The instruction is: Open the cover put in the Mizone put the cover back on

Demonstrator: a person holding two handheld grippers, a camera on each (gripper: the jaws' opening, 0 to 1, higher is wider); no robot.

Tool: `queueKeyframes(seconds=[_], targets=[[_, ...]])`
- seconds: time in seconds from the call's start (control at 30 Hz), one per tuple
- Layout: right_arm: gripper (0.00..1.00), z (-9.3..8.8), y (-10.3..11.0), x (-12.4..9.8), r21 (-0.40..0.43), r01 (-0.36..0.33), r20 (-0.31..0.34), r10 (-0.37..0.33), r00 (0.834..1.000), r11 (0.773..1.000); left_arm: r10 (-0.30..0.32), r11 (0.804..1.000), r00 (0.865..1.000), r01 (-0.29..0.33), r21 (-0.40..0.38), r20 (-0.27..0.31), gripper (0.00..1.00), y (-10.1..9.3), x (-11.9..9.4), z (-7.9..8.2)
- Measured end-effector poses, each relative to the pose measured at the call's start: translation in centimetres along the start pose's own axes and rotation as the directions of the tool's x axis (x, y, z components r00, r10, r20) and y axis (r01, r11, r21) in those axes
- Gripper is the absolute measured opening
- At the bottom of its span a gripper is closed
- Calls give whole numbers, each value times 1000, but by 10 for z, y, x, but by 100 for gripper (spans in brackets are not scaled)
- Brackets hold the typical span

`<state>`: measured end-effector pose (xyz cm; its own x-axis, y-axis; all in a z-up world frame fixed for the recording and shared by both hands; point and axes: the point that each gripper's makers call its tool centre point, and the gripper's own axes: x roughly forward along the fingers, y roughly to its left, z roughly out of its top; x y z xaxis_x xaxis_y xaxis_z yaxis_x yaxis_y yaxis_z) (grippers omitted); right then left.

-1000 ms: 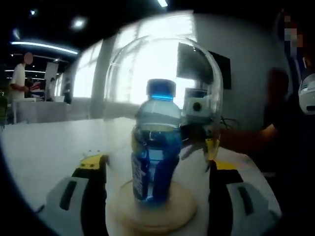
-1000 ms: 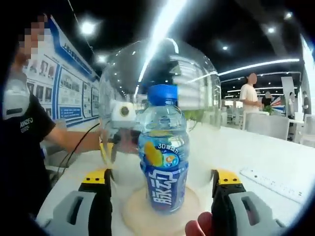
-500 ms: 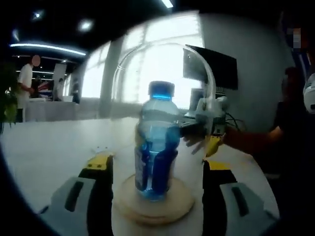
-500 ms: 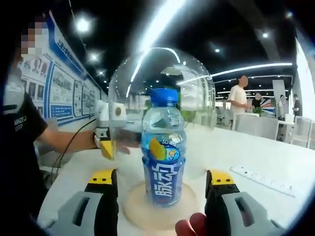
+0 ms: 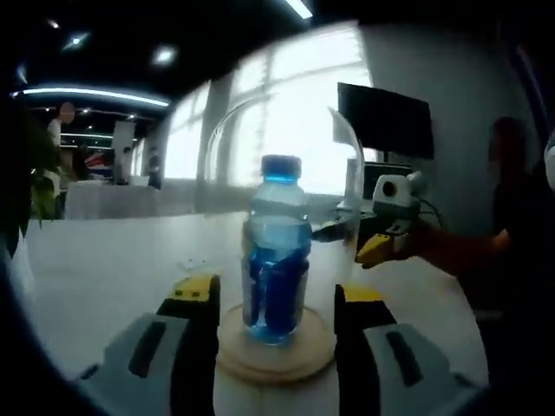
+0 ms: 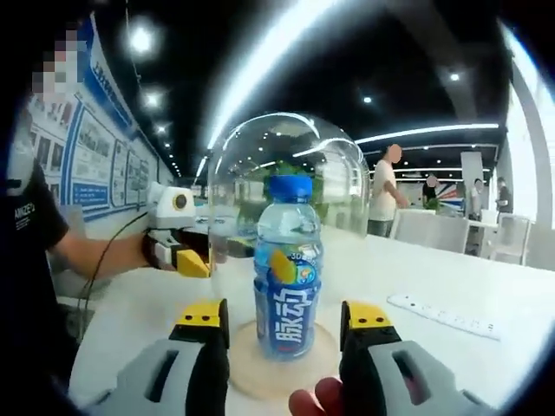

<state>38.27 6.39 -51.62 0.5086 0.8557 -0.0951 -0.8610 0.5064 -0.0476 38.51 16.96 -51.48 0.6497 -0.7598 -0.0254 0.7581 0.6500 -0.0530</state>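
Observation:
A Mizone bottle [image 5: 276,256] [image 6: 288,282] with a blue cap stands upright on a round wooden base [image 5: 276,354] [image 6: 247,368]. A clear glass dome cover [image 5: 227,165] [image 6: 286,143] sits over it on the base. My left gripper [image 5: 277,299] is open, its yellow-tipped jaws short of the base and apart from the glass. My right gripper [image 6: 284,316] faces the dome from the opposite side, open too, with nothing between its jaws. Each gripper appears beyond the dome in the other's view: the right gripper [image 5: 381,243] and the left gripper [image 6: 182,251].
Everything stands on a white table [image 5: 104,277] [image 6: 434,277]. A white power strip [image 6: 442,316] lies to the right. A dark monitor [image 5: 386,121] hangs on the wall, and a plant [image 5: 26,173] is at the left. People stand far behind [image 6: 386,191].
Both grippers have backed away from the dome, so it looks smaller and their jaws no longer flank the glass. Dome and bottle stay on the base.

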Motion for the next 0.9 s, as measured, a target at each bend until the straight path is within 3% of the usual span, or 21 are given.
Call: queueKeyframes(seconds=[0.17,0.4,0.53,0.9], targets=[[25,12,4,-11,30,33,64,-35,997,999,54,999,998,-53,-6,30,30,-2,-9,6],[25,13,10,-19,3,67,70,-68,995,998,104,993,994,-106,57,40,28,-12,-22,10],[26,10,16,-23,5,83,74,-83,994,997,124,992,989,-127,28,82,28,-15,-30,14],[26,-1,24,-44,1,154,74,-153,985,988,201,980,976,-201,-10,89,25,-19,-54,3]])
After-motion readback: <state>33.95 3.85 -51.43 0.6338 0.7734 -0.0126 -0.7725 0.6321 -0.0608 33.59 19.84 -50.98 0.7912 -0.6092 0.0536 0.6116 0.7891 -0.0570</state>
